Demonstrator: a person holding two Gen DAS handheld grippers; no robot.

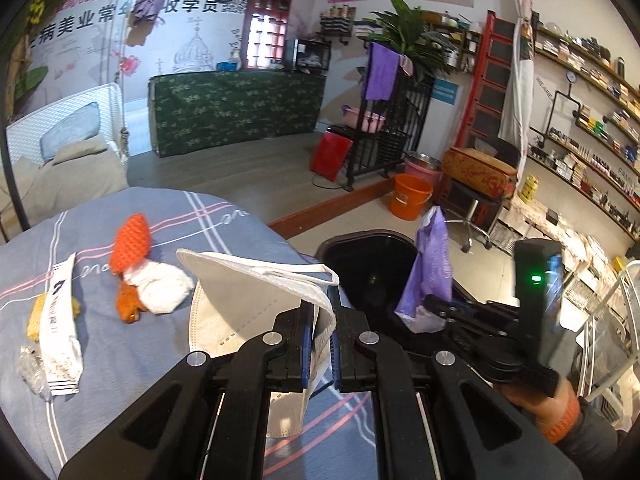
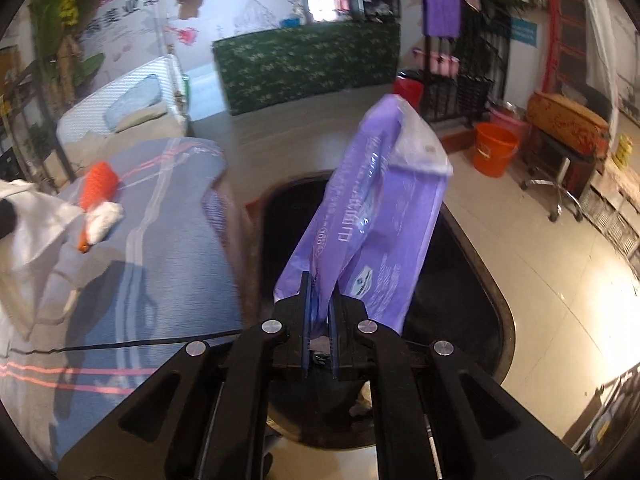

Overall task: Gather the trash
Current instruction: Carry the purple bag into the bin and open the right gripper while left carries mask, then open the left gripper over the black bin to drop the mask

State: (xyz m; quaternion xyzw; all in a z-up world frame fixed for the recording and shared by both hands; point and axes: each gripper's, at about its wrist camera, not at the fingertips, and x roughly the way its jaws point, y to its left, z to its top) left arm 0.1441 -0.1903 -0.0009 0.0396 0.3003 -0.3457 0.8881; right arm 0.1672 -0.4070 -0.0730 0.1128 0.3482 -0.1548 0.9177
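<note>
Our left gripper (image 1: pixel 320 344) pinches a pleated white face mask (image 1: pixel 240 304). Our right gripper (image 2: pixel 320 320) clamps a glossy purple plastic wrapper (image 2: pixel 372 216) over the black bin (image 2: pixel 472 280).

Glossy purple plastic wrapper (image 2: pixel 372 216), matt white mask (image 1: pixel 248 296), probably non-woven cloth, striped cotton-like bedsheet (image 1: pixel 160 360)

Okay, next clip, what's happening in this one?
A person is clearing trash off a bed with a hand-held gripper in each hand. The left hand-held gripper is shut on a white face mask above the blue striped bedsheet. The right hand-held gripper is shut on a purple plastic package, held over the open black trash bin. An orange foam net, a tissue wad and a wrapper are on the bed.
</note>
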